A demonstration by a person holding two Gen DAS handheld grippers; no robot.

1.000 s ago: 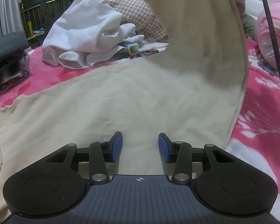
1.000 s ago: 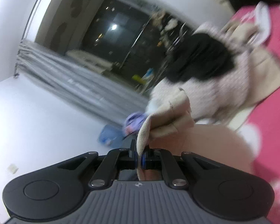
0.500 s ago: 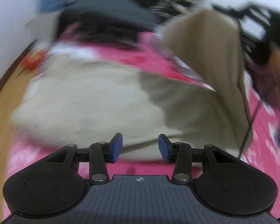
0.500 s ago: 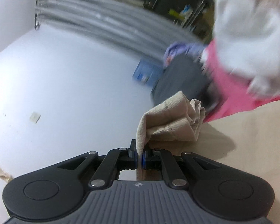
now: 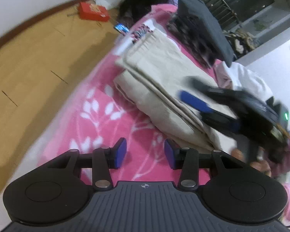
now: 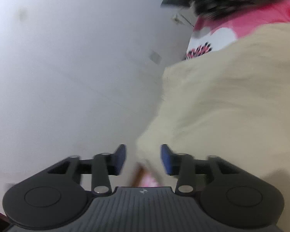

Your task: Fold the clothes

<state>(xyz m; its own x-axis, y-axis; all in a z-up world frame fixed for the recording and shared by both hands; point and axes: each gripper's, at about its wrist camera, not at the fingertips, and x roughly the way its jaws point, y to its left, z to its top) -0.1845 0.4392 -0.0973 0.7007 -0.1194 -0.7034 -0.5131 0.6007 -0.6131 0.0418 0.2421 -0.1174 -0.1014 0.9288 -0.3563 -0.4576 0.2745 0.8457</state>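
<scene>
A beige garment [image 5: 160,81] lies folded in layers on the pink flowered bedspread [image 5: 98,119]. My left gripper [image 5: 145,152] stands open over bare bedspread, just short of the garment's near edge, nothing between its blue pads. In the left wrist view my right gripper [image 5: 203,106] hovers over the garment's right end, held by a hand [image 5: 261,164]. In the right wrist view my right gripper [image 6: 143,159] is opening; the beige garment [image 6: 232,100] lies ahead and to the right, its edge between the pads but not pressed.
A wooden floor [image 5: 29,61] with a red box [image 5: 92,12] lies left of the bed edge. A dark grey cushion [image 5: 205,23] and a white garment [image 5: 247,77] lie beyond the beige one. A white wall [image 6: 67,67] fills the left of the right wrist view.
My right gripper carried a bunched beige corner across and down onto the garment, then let it go as its jaws parted. My left gripper swung and rolled off the cloth to the bed edge.
</scene>
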